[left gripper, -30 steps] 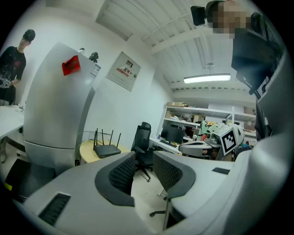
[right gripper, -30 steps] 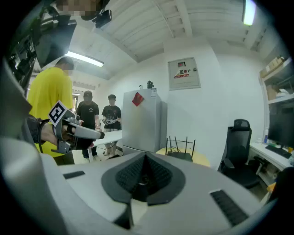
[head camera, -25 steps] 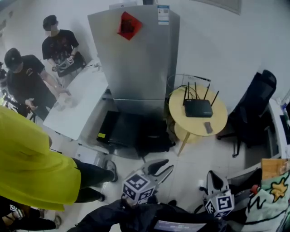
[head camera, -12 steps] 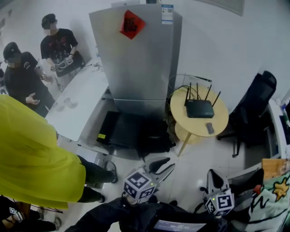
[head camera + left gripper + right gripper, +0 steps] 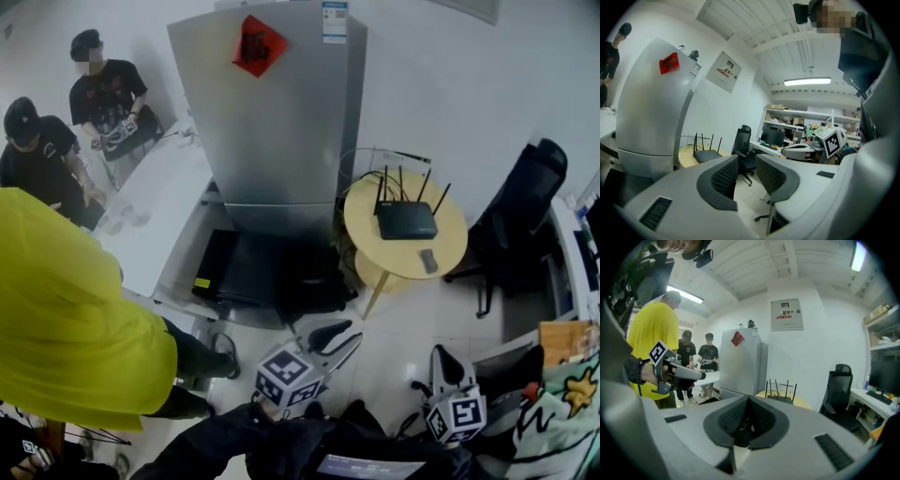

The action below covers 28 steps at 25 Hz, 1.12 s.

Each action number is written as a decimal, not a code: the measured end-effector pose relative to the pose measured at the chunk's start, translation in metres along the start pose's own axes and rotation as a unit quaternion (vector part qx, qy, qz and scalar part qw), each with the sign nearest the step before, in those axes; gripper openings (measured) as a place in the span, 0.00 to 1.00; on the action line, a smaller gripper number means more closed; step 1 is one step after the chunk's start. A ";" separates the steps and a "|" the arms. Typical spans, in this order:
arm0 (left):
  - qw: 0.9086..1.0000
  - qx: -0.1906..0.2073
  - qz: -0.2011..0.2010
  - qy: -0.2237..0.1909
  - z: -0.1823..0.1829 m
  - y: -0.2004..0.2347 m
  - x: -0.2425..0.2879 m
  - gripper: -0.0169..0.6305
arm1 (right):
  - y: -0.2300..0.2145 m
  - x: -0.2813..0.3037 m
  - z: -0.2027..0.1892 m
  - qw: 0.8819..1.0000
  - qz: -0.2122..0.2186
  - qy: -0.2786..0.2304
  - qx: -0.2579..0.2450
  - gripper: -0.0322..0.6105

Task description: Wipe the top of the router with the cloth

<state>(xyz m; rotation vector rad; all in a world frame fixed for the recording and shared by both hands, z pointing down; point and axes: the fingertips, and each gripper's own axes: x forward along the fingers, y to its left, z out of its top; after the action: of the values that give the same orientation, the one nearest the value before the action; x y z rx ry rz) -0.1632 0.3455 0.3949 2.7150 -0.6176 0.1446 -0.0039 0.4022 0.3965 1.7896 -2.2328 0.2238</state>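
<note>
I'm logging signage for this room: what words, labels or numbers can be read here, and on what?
Red diamond sticker on the fridge: dark character, too blurred to read.
Label at the fridge's top edge: too small.
Wall panel: red print, blurred.
No text is legible.

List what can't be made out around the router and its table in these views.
- Router top: too small in the head view to show dust or marks.
- Small dark item beside it on the round table: too small in the head view to identify.
- Cloth: none can be picked out; the patterned fabric is cut off by the head view's lower right edge.
- Right gripper: its jaws are closed, and shadow in the right gripper view hides whether anything thin is pinched.
</note>
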 end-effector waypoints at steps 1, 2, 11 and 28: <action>1.000 -0.001 -0.001 0.001 0.001 0.001 0.003 0.19 | -0.002 0.001 0.000 1.000 0.000 0.003 0.001 0.09; 1.000 -0.002 -0.003 0.002 0.002 0.002 0.006 0.19 | -0.005 0.003 0.000 1.000 -0.001 0.006 0.002 0.09; 1.000 -0.004 -0.017 0.009 0.011 0.014 0.062 0.19 | -0.057 0.035 0.007 1.000 -0.013 0.002 0.005 0.09; 0.999 -0.012 -0.019 0.041 0.018 0.053 0.204 0.23 | -0.169 0.142 -0.007 0.999 -0.009 0.021 0.022 0.14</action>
<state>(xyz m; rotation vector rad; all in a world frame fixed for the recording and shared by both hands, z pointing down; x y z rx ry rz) -0.0025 0.2128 0.4302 2.6814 -0.5402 0.2368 0.1328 0.2336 0.4384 1.8093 -2.1991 0.3074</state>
